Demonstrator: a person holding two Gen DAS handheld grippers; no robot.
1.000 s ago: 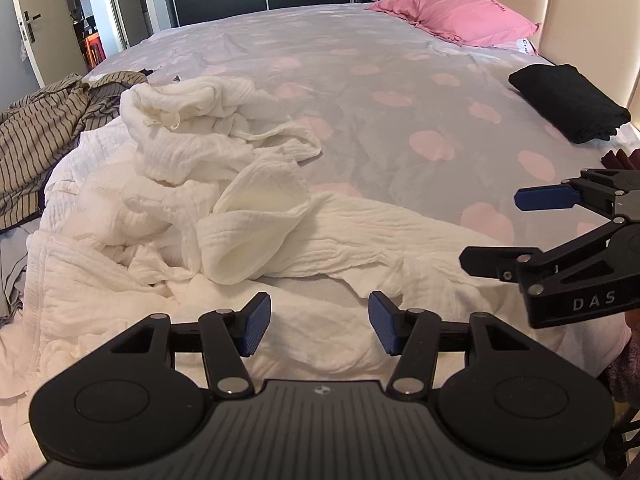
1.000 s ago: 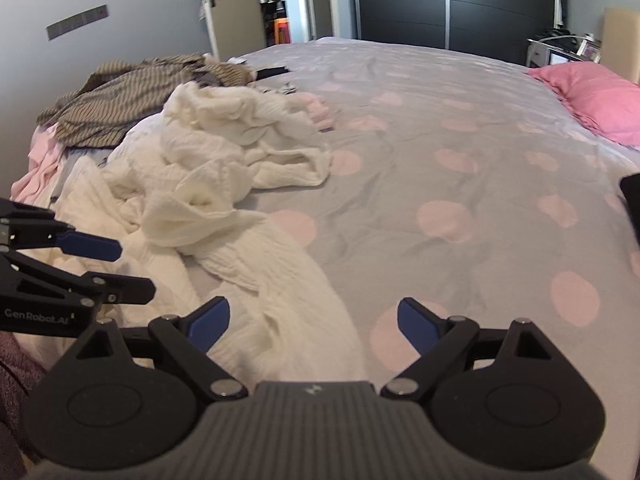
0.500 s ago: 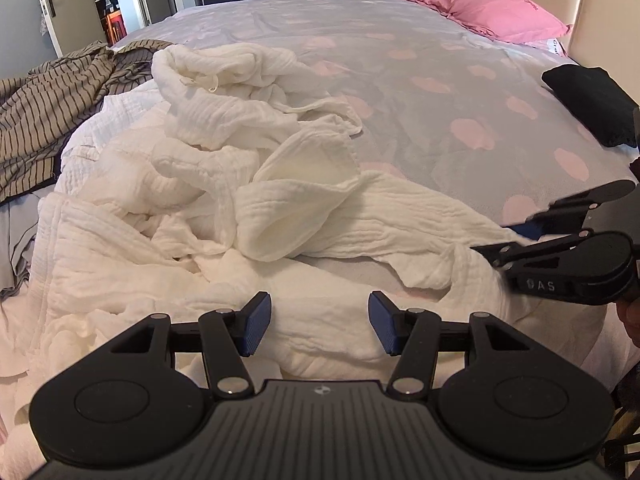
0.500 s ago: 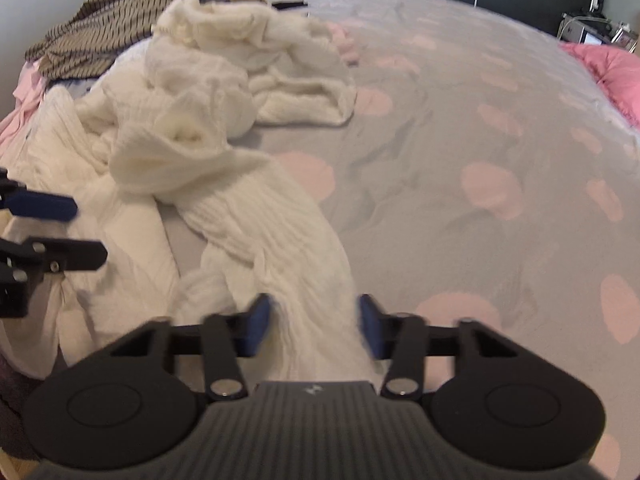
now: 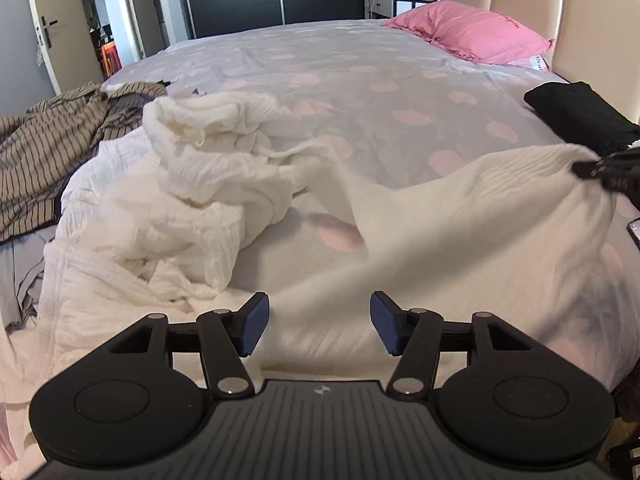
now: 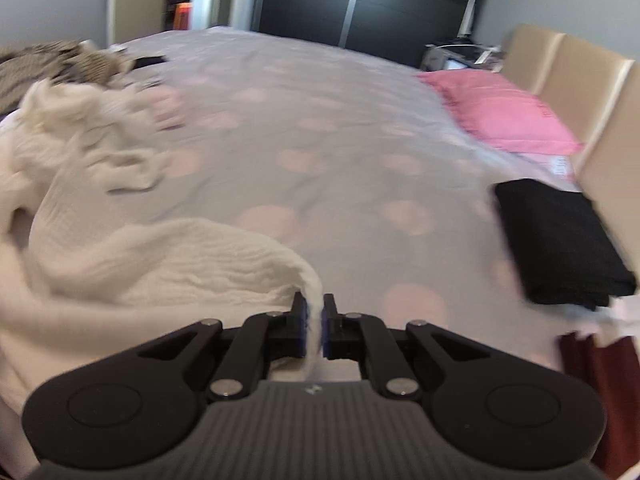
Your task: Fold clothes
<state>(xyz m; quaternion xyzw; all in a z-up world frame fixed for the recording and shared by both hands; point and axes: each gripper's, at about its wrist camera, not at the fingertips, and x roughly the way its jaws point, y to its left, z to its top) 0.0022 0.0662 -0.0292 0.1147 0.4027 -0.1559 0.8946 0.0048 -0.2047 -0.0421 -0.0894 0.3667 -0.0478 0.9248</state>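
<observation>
A crumpled white muslin garment (image 5: 208,200) lies in a heap on the left of the bed. One end of it (image 6: 192,264) is stretched to the right and lifted off the cover. My right gripper (image 6: 314,326) is shut on that end, white cloth pinched between its blue pads. In the left wrist view the right gripper (image 5: 600,170) shows at the far right edge with the cloth (image 5: 480,216) hanging from it. My left gripper (image 5: 314,326) is open near the bed's front edge, above the white cloth, with nothing between its fingers.
The bed (image 5: 360,80) has a grey cover with pink spots. A folded black garment (image 6: 560,240) lies at the right near the beige headboard (image 6: 592,92). A pink pillow (image 5: 472,36) sits at the back right. Striped brown clothing (image 5: 44,144) is piled at the left.
The right gripper went down to the white garment, shut on its end and pulled it up and to the right. The left gripper stayed open.
</observation>
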